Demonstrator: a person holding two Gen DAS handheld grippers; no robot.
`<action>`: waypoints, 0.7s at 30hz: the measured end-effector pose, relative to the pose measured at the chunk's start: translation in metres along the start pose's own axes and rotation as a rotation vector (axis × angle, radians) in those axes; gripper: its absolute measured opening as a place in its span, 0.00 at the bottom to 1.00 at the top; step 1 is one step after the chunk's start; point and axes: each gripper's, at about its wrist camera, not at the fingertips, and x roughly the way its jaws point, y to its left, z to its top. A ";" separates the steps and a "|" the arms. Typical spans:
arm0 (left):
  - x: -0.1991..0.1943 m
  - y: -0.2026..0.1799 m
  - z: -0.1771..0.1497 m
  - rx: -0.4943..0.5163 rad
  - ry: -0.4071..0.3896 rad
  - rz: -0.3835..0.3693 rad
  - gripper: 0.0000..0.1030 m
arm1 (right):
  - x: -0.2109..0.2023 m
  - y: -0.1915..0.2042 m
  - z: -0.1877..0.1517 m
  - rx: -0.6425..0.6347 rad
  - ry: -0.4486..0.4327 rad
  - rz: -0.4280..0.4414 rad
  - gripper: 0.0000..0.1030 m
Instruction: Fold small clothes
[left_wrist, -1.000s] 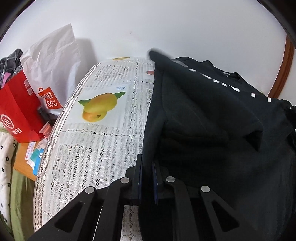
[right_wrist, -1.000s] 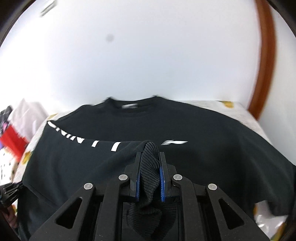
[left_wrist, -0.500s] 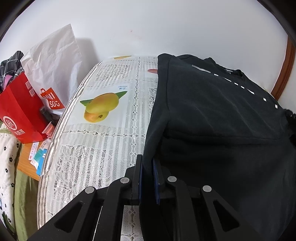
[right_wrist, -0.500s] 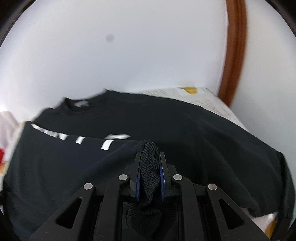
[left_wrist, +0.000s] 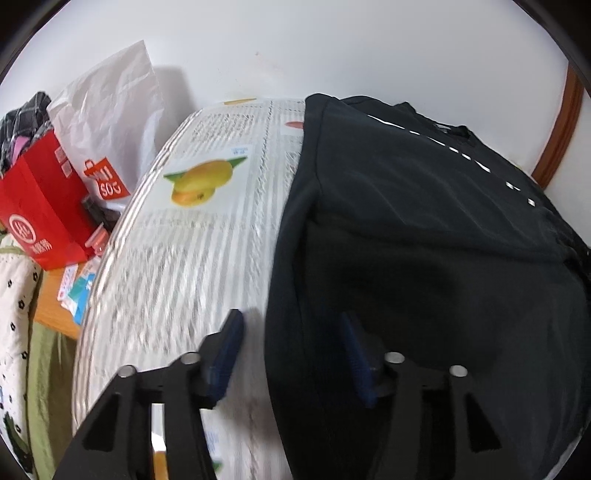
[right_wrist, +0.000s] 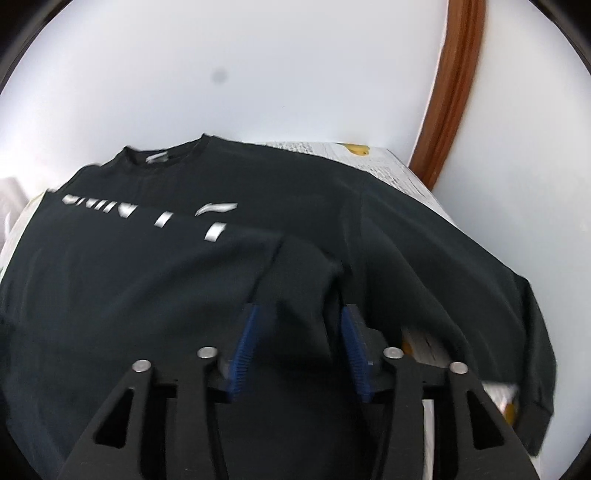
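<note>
A: Where's the black sweatshirt (right_wrist: 388, 229)?
B: Spread on the table (left_wrist: 207, 258), over its lace cloth with the mango print (left_wrist: 202, 181); one side is folded across the chest lettering.
A: And the left gripper (left_wrist: 291, 354)?
B: Spread apart, straddling the garment's edge, gripping nothing.
A: The right gripper (right_wrist: 299, 350)?
B: Also apart, above a sleeve fold, empty.
</note>
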 end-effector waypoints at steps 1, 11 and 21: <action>-0.004 -0.001 -0.006 0.003 0.004 -0.008 0.51 | -0.009 -0.003 -0.011 -0.004 -0.002 0.006 0.54; -0.047 -0.005 -0.070 -0.002 0.013 -0.058 0.51 | -0.054 -0.039 -0.112 0.014 0.037 0.006 0.62; -0.077 -0.013 -0.114 0.013 0.007 -0.060 0.40 | -0.077 -0.051 -0.178 0.067 0.067 0.090 0.62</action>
